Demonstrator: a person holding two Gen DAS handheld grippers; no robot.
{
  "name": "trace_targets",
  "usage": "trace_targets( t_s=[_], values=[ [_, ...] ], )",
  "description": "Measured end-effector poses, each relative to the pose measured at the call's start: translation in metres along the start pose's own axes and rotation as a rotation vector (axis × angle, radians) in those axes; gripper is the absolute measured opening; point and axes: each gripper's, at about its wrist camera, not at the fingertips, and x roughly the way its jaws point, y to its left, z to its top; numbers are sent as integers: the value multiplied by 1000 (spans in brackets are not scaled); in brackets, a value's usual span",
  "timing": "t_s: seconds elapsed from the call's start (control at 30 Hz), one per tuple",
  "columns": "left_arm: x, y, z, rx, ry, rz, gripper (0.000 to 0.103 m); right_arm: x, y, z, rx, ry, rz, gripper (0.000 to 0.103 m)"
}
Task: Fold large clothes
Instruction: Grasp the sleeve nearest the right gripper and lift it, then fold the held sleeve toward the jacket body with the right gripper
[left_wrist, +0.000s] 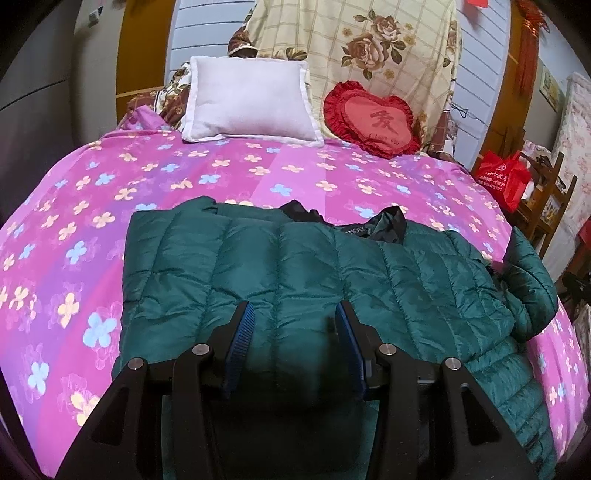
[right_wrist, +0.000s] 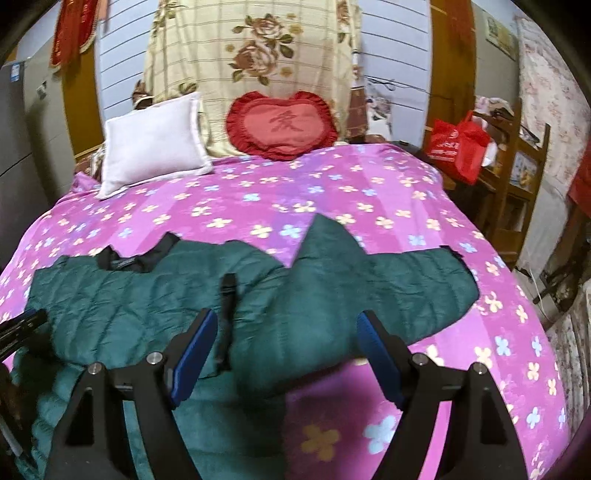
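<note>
Pink flowered bedspread (right_wrist: 369, 206); green puffer jacket (right_wrist: 155, 306) lies lengthwise across it. Your right gripper (right_wrist: 286, 332), jaws apart, empty, hangs nearest its loose end; left gripper (left_wrist: 293, 325) part-open over the middle, gripping nothing.

A bed (left_wrist: 258, 177) with a pink flowered cover fills the room. At its head a white pillow (left_wrist: 247, 99) and a red heart cushion (left_wrist: 373, 122) lean against a cream rose-patterned quilt (left_wrist: 354, 48). Behind is a pale panelled wall (right_wrist: 122, 70). A red bag (right_wrist: 458, 147) sits on wooden shelving (right_wrist: 524, 173) beside the bed.
</note>
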Motion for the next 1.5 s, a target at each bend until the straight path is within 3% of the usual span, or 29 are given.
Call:
trace_targets(
  t_s=[0.63, 0.97, 1.17, 1.37, 1.43, 1.47, 1.5],
  values=[
    [8, 3, 4, -26, -7, -29, 26, 69, -109, 0, 167, 53, -182, 84],
    [12, 7, 3, -32, 7, -25, 26, 115, -204, 6, 349, 112, -322, 88],
    [15, 6, 0, -20, 16, -23, 26, 144, -240, 1, 435, 162, -365, 90],
    [18, 8, -1, -19, 21, -14, 26, 165, -246, -1, 457, 176, -352, 90],
    [19, 8, -1, -15, 23, -11, 26, 169, -244, -1, 449, 175, -324, 84],
    [20, 8, -1, -13, 24, -9, 26, 172, -240, -2, 438, 177, -300, 69],
    [20, 8, -1, -14, 25, -10, 26, 175, -237, -1, 426, 183, -294, 60]
  ],
)
